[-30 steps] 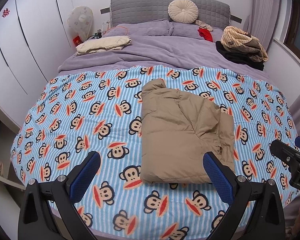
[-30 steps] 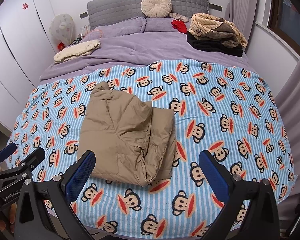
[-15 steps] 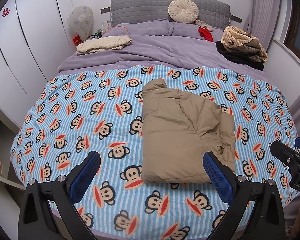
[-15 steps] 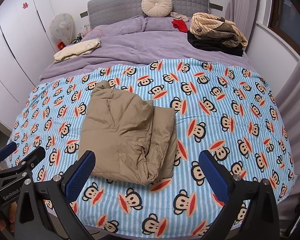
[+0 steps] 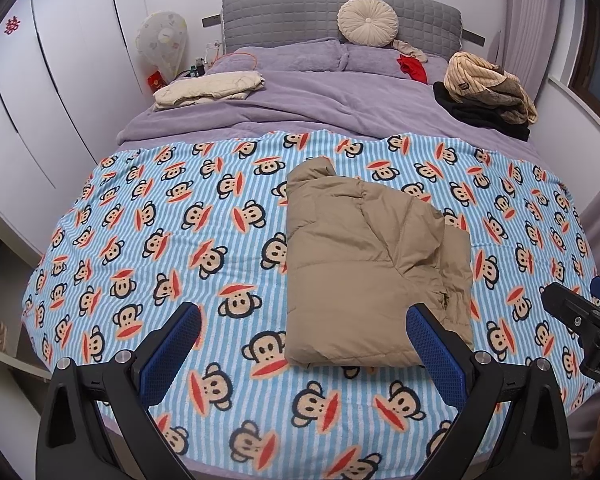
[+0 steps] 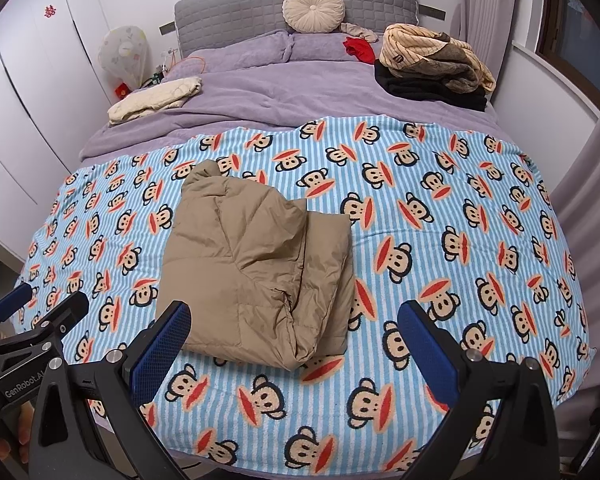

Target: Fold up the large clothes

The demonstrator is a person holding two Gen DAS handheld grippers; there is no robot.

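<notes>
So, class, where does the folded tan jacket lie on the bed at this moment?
The folded tan jacket lies on the monkey-print blanket near the foot of the bed, right of centre in the left wrist view, left of centre in the right wrist view.

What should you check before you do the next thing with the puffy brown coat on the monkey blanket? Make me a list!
1. Puffy tan quilted coat folded into a compact bundle: ok.
2. Coat lies wholly on the blue striped monkey blanket, away from its edges: ok.
3. Left gripper jaws open and empty: ok.
4. Right gripper jaws open and empty: ok.
5. Fold neat: not ok, a layer sticks out along the coat's right side and the near corner is rumpled.
6. Zipper closed: cannot tell.
</notes>
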